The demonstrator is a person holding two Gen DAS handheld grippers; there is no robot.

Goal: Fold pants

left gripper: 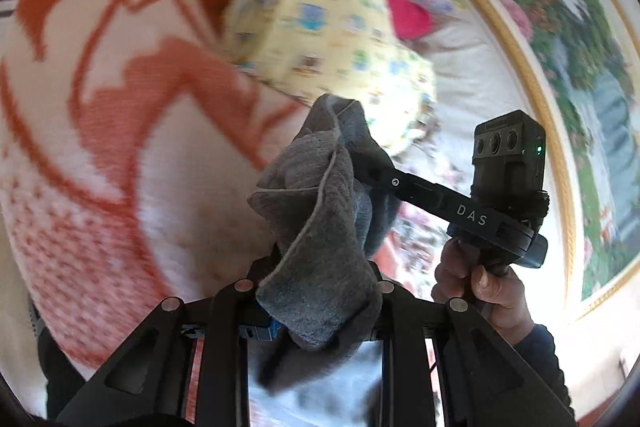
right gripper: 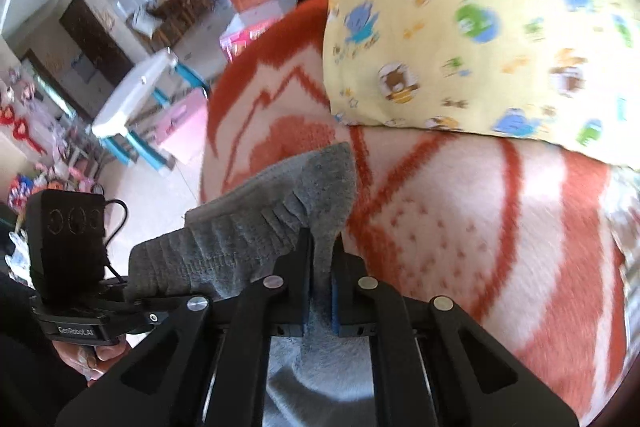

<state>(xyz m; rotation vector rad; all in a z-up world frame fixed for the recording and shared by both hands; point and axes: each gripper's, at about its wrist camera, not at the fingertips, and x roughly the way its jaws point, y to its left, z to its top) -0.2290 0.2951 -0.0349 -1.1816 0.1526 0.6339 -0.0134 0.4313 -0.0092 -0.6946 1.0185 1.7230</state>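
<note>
Grey knit: the pants [right gripper: 256, 227], held up in the air between the two grippers, above the bed, not lying on it.
Right fingers: [right gripper: 320, 283] pressed together on a fold of the ribbed waistband; blue pads show on both sides of the cloth.
Left fingers: [left gripper: 316, 311] buried under a bunched wad of the pants [left gripper: 320, 227]; they look clamped on it, though the pads are mostly hidden.
Between grips: short span of cloth, crumpled and slack, so the grippers sit near each other.
Beyond: orange-and-white blanket [right gripper: 460, 227] just behind the pants, yellow print pillow [right gripper: 480, 27] on top of it, farther off.
Far right, left view: framed picture [left gripper: 560, 67] on the wall.
Risk: the left grip holds a thick wad, so layers may slide out if pulled wide.
Risk: the hanging part could drag over the blanket and twist the legs, spoiling the fold line.
Risk: both views are blurred, so the aim for laying flat is uncertain.
</note>
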